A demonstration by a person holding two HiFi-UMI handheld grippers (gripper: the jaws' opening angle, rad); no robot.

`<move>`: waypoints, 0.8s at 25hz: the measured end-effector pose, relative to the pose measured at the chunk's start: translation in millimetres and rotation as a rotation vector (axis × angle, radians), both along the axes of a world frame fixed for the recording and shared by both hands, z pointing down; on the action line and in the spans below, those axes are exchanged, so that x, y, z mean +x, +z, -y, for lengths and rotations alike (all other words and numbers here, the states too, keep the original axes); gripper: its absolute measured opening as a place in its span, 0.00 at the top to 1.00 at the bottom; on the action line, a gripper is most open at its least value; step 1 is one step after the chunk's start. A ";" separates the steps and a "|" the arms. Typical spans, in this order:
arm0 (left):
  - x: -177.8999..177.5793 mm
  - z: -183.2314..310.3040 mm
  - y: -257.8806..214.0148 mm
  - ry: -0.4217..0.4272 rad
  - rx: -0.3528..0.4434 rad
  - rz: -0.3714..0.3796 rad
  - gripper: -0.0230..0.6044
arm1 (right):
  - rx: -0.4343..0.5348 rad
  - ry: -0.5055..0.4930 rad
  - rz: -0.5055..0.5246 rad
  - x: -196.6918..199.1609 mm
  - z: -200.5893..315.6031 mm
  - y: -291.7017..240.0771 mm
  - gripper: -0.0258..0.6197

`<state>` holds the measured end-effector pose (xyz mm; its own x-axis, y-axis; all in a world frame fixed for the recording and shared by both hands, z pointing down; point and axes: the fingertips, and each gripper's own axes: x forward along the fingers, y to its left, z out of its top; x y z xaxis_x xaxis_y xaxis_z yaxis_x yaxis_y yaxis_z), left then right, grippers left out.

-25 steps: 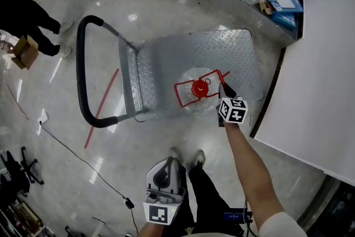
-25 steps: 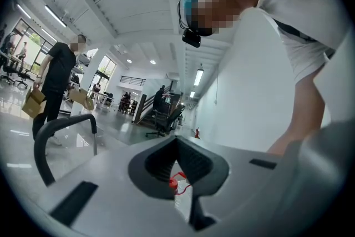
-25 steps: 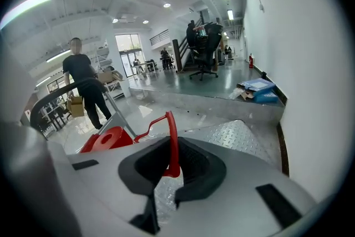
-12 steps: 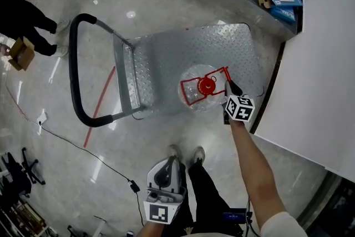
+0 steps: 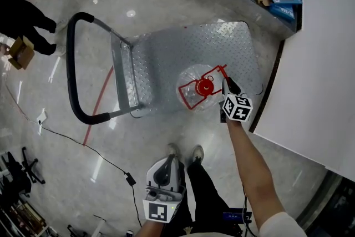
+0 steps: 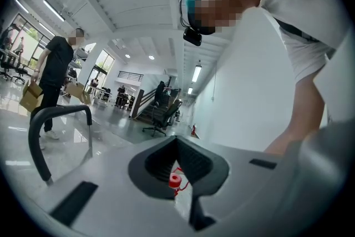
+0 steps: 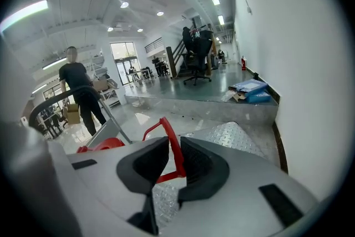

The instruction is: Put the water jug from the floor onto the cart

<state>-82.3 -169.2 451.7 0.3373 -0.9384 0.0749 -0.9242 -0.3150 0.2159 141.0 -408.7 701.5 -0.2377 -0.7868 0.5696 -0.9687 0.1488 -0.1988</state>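
Probably heavy if full, the water jug (image 5: 191, 100) is best taken by its stiff red handle (image 7: 175, 146), which stands between the right gripper's (image 5: 226, 84) jaws, just now opening.

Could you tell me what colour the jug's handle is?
The clear jug's handle is red; right gripper view best.

Take the cart (image 5: 222, 47) as your mark. The water jug (image 5: 194, 94) stands on its deck, near the edge closest to your shoes (image 5: 186, 154). The push handle (image 5: 71, 72) is at the cart's left end. A wall panel (image 5: 316, 64) runs along its right side. Boxes (image 5: 280, 1) lie beyond its far right corner. A person (image 5: 25, 16) stands well left of the push handle.
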 end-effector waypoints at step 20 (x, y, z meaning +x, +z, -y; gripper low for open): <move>58.0 -38.0 -112.1 -0.002 0.131 0.048 0.96 | 0.413 -0.124 0.083 -21.5 -160.1 -285.6 0.88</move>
